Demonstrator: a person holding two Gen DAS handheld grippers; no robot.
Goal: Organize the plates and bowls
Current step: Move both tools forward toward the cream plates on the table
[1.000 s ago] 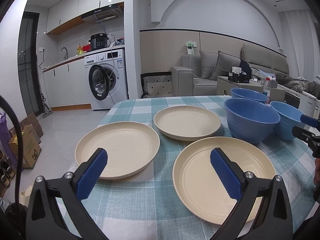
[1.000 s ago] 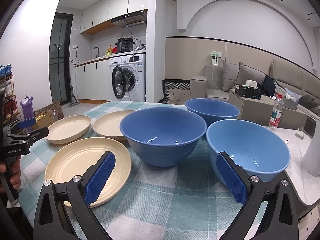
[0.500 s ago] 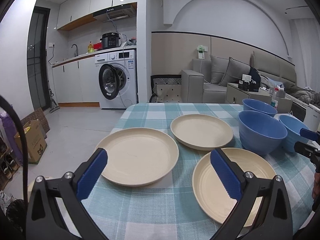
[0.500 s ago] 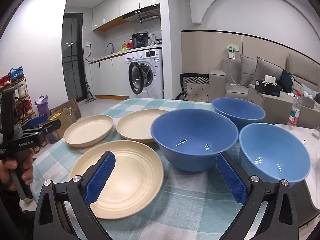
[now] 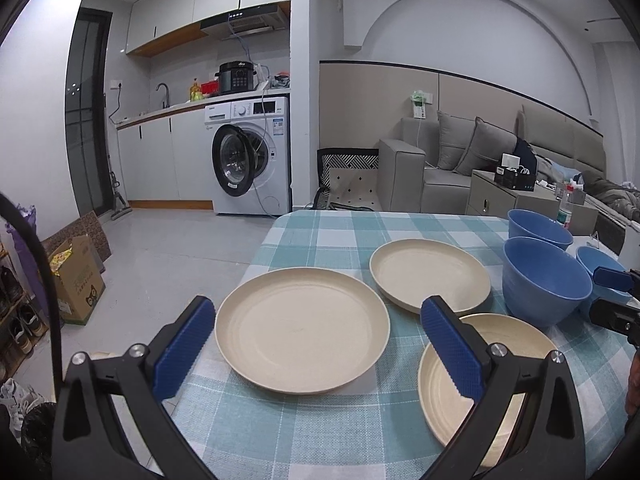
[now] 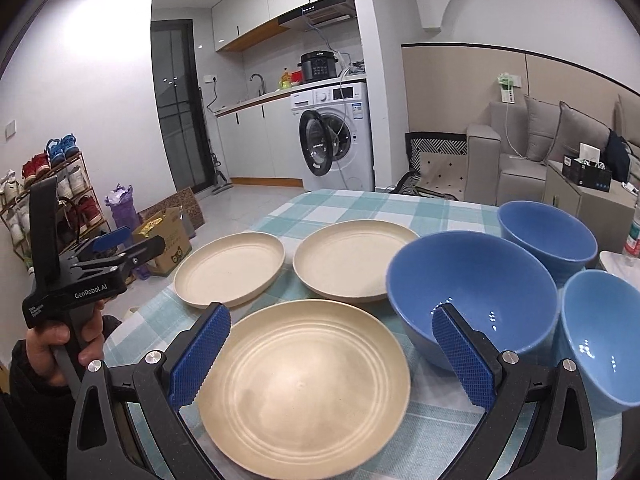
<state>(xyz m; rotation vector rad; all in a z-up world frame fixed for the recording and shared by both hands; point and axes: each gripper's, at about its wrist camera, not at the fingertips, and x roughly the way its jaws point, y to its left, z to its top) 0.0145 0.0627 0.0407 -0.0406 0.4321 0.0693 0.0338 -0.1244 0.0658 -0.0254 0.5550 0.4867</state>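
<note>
Plates on bench; near plate (image 6: 304,384) sits between wide right claw (image 6: 332,356) tips; left claw (image 5: 320,354) wide, over left plate (image 5: 302,328).

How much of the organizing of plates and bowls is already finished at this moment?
Nothing looks done yet. The three cream plates lie separately on the table, and the three blue bowls stand side by side, none stacked. Nothing is in hand: the left gripper and right gripper are both open above the plates. All the stacking is left.
</note>
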